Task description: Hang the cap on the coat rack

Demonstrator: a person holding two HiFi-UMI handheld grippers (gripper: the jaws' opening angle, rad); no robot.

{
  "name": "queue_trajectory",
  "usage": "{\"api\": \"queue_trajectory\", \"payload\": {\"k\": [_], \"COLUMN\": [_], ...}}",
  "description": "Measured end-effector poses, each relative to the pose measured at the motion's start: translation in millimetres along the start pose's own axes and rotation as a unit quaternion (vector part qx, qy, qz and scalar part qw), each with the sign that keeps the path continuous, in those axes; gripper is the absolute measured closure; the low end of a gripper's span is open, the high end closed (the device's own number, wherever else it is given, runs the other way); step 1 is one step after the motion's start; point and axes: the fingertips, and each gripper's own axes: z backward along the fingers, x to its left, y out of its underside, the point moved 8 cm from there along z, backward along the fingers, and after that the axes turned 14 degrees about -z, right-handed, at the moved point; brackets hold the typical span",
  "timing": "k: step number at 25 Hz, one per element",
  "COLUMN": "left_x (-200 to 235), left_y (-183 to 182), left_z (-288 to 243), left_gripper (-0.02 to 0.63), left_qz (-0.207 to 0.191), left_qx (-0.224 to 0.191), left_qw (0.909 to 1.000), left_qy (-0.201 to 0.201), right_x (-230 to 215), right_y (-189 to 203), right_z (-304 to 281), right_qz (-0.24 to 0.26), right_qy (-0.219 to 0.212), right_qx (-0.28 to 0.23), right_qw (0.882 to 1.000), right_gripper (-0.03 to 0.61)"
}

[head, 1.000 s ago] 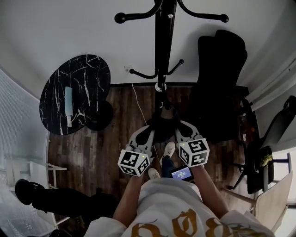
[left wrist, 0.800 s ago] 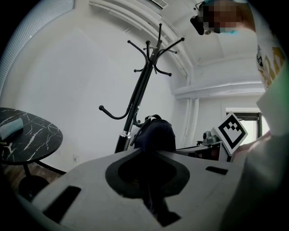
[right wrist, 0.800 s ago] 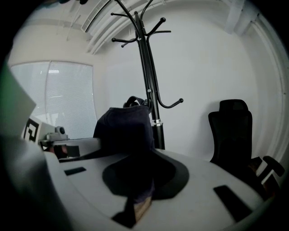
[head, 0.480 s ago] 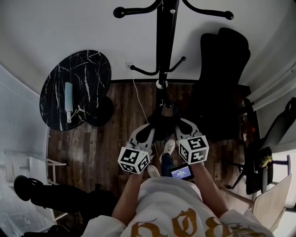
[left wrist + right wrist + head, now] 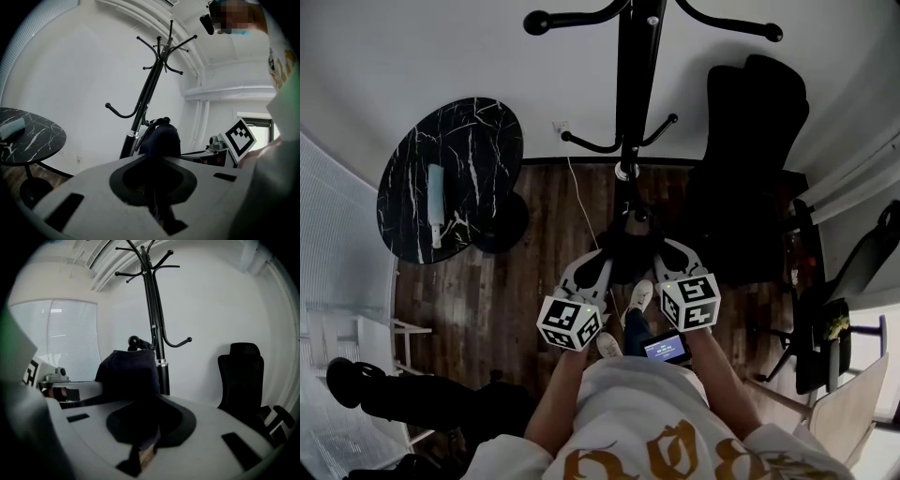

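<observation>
The left tongs (image 5: 157, 199) are pressing together on dark cap fabric, with the navy cap (image 5: 161, 138) rising just beyond the tips. The right tongs (image 5: 142, 444) are likewise pinching the cap (image 5: 129, 371) at its opposite edge. In the head view, the left tongs (image 5: 602, 265) and the right tongs (image 5: 664, 258) are converging on the cap (image 5: 628, 251), which is hanging between them above the floor, in front of the person and near the lower pole of the coat rack (image 5: 630, 94). The cap is not resting on any hook.

The black coat rack (image 5: 150, 89) is standing just beyond the cap against the white wall, its curved hooks (image 5: 180, 342) branching left and right at two heights. The marker cube (image 5: 240, 137) of the right gripper is showing at the right edge of the left gripper view.

To the left, a round black marble counter (image 5: 450, 178) is carrying a pale oblong item (image 5: 437, 208) whose type cannot be determined. To the right, a black office chair (image 5: 750, 169) is standing against the wall. A thin cable (image 5: 579, 211) is running across the dark wood floor (image 5: 534, 262). A small lit screen (image 5: 666, 349) is showing at the person's waist.
</observation>
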Motion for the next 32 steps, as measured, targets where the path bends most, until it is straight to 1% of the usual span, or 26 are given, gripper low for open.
{"api": "queue_trajectory", "payload": {"k": [6,17,32], "left_x": [2,10,27], "left_y": [6,12,16], "left_z": [-7,-18,-33], "left_gripper": [0.586,0.586,0.586], "left_qz": [0.011,0.033,0.033], "left_qx": [0.007,0.009,0.017], "left_qw": [0.9999,0.9994,0.9993], "left_qy": [0.005,0.006,0.007], "right_x": [-4,-13,-19], "right_y": [1,-2,-6], "right_z": [-5,-17,-38], "right_qz": [0.013,0.007,0.012], "right_qy": [0.006,0.007,0.013], "right_qx": [0.001,0.005,0.009], "right_qw": [1.000,1.000,1.000], "right_gripper": [0.543,0.543,0.543]}}
